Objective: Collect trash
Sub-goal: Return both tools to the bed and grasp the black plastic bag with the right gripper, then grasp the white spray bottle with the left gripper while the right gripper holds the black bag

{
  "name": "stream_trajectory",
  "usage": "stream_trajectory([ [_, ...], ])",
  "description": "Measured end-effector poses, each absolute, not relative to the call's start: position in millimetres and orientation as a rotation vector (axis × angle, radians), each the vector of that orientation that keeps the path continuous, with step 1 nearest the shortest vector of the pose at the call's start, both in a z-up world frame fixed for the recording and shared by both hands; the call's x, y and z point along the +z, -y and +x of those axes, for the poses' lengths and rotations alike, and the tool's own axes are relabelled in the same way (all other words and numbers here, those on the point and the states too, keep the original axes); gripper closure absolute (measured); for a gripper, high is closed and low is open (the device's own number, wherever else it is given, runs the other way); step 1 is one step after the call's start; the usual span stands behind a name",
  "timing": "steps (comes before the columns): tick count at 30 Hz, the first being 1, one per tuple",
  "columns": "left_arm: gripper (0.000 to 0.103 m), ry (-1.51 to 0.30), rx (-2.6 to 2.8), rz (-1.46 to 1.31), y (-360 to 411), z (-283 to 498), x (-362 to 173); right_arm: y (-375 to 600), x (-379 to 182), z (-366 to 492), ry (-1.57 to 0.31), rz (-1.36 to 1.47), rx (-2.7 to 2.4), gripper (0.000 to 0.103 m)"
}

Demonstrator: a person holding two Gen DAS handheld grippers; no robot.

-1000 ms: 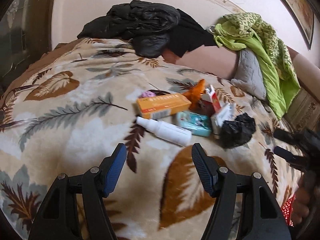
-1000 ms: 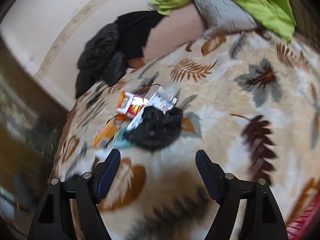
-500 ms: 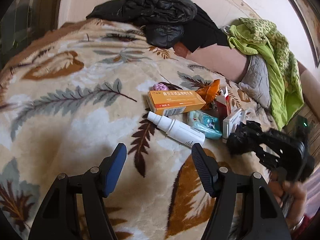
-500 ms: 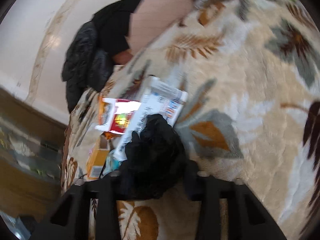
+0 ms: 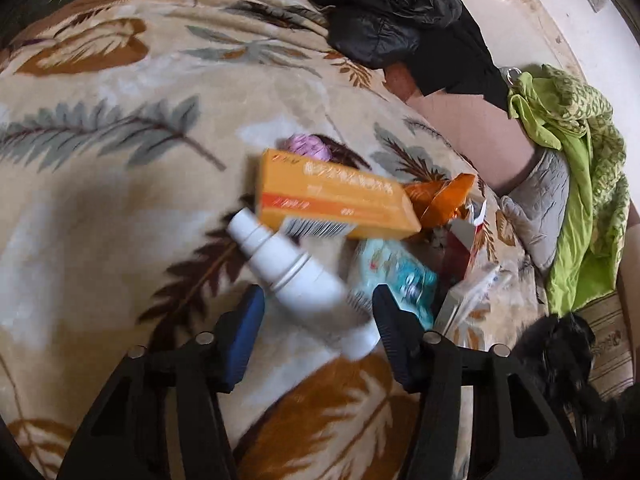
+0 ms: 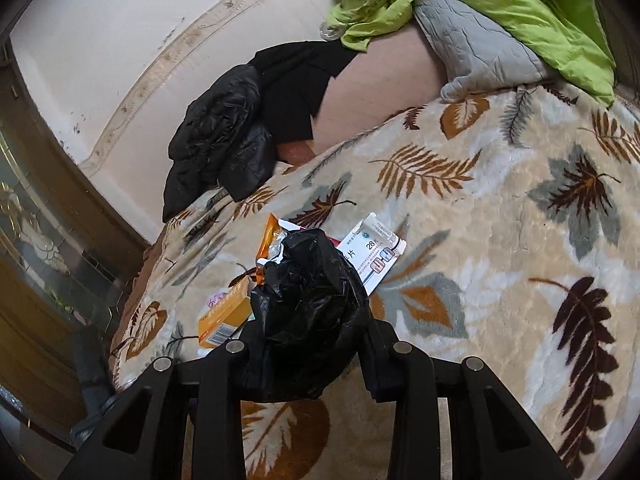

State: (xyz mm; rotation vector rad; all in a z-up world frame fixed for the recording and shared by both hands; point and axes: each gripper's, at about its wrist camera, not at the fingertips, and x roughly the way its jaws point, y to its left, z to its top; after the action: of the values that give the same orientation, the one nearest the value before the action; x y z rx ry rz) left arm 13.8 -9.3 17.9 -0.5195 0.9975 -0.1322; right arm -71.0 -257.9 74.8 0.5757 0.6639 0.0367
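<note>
A pile of trash lies on a leaf-patterned blanket (image 5: 120, 184): a white spray bottle (image 5: 296, 276), an orange box (image 5: 336, 196), a teal packet (image 5: 396, 280), an orange wrapper (image 5: 444, 200), a pink wad (image 5: 308, 146) and a white medicine box (image 6: 372, 256). My left gripper (image 5: 316, 320) is open, its fingers on either side of the bottle's lower end. My right gripper (image 6: 308, 340) is shut on a crumpled black plastic bag (image 6: 308, 300) and holds it above the blanket; the bag also shows in the left wrist view (image 5: 560, 344).
A black jacket (image 5: 384, 8) lies at the far side of the bed. A green cloth (image 5: 576, 160) and a grey quilted pillow (image 6: 476, 44) lie at the head end. A pale wall (image 6: 120, 40) and a dark wooden frame (image 6: 52, 184) border the bed.
My left gripper has moved forward up to the white bottle. My right gripper has closed on the black bag and lifted it off the pile.
</note>
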Motion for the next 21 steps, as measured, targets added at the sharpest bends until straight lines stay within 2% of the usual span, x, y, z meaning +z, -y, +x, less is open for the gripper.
stream_trajectory([
  [1, 0.060, -1.001, -0.129, -0.501, 12, 18, 18, 259, 75, -70, -0.666, 0.577, 0.036, 0.066],
  [11, 0.063, -1.038, -0.199, -0.229, 1, 12, 29, 263, 75, -71, -0.668, 0.608, 0.049, 0.066],
  [18, 0.063, -1.048, -0.179, -0.147, 9, 14, 19, 237, 78, -68, -0.673, 0.535, 0.090, 0.066],
  [21, 0.070, -1.029, -0.162, -0.136, 11, 11, 20, 234, 76, -69, -0.678, 0.520, 0.091, 0.066],
])
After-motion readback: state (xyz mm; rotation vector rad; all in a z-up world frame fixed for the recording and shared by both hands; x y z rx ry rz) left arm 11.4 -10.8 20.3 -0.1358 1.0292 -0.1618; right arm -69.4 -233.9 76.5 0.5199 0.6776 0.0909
